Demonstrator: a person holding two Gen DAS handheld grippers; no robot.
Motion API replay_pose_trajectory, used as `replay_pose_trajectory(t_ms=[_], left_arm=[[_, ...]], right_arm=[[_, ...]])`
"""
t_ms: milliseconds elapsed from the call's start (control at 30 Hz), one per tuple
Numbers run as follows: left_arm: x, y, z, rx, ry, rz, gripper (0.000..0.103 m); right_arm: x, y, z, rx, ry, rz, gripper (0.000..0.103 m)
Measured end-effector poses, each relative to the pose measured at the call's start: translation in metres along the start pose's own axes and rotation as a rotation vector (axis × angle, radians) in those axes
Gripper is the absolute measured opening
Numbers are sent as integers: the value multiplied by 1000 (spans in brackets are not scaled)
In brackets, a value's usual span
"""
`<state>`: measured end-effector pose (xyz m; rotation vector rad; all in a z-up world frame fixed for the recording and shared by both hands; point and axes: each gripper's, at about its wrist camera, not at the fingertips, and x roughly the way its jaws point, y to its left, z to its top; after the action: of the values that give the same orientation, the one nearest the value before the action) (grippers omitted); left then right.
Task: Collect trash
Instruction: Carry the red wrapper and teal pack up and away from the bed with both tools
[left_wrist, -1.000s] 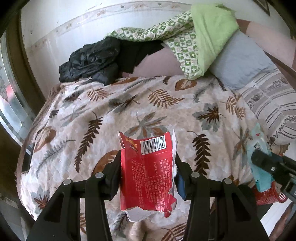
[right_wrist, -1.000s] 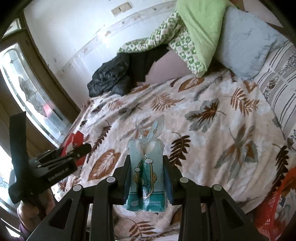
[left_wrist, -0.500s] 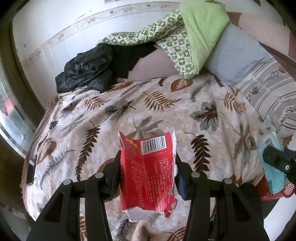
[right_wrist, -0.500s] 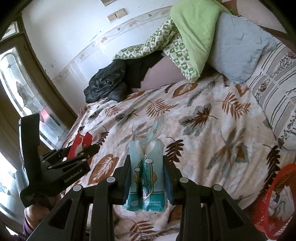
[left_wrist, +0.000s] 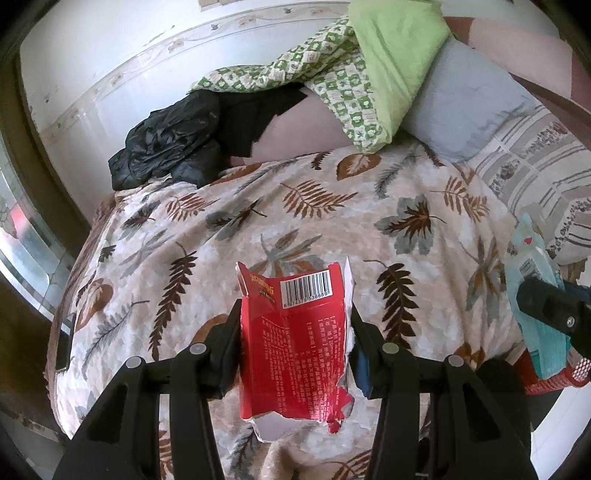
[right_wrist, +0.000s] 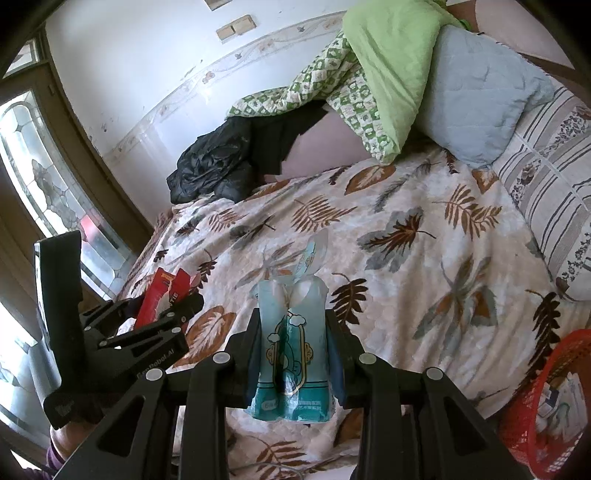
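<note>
My left gripper (left_wrist: 293, 325) is shut on a torn red snack wrapper (left_wrist: 295, 347) with a barcode, held above the leaf-print bed. My right gripper (right_wrist: 293, 332) is shut on a teal and white wrapper (right_wrist: 291, 354). In the left wrist view the right gripper (left_wrist: 554, 310) and its teal wrapper (left_wrist: 532, 266) show at the right edge, over a red mesh basket (left_wrist: 550, 380). In the right wrist view the left gripper (right_wrist: 162, 317) with the red wrapper (right_wrist: 159, 299) is at the left, and the red basket (right_wrist: 543, 406) with some trash inside is at the lower right.
The bed (left_wrist: 332, 221) has a leaf-print cover. A black jacket (left_wrist: 166, 147), a green checked quilt (left_wrist: 351, 74), a grey pillow (left_wrist: 461, 110) and a striped pillow (left_wrist: 535, 177) lie at its far side. A window (right_wrist: 55, 177) is on the left.
Both grippers have pulled back and up from the bed with their wrappers still held. The red basket has come further into view at the right.
</note>
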<state>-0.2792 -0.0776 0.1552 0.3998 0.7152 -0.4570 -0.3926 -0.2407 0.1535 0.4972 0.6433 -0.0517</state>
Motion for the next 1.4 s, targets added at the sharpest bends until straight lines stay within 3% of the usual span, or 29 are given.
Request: replay_pose_trajectory(t_ms=[467, 733, 1000, 1400], left_arm=[[-12, -18, 8, 49, -31, -5, 48], [-35, -14, 38, 55, -109, -28, 48], [-59, -50, 57, 127, -190, -89, 49], [-69, -122, 57, 239, -205, -159, 49]], right_arm=[[-23, -17, 14, 49, -71, 27, 33], [-45, 2, 38, 9, -129, 58, 33], [-89, -4, 44, -3, -200, 5, 33], [-133, -81, 9, 162, -239, -131, 33]])
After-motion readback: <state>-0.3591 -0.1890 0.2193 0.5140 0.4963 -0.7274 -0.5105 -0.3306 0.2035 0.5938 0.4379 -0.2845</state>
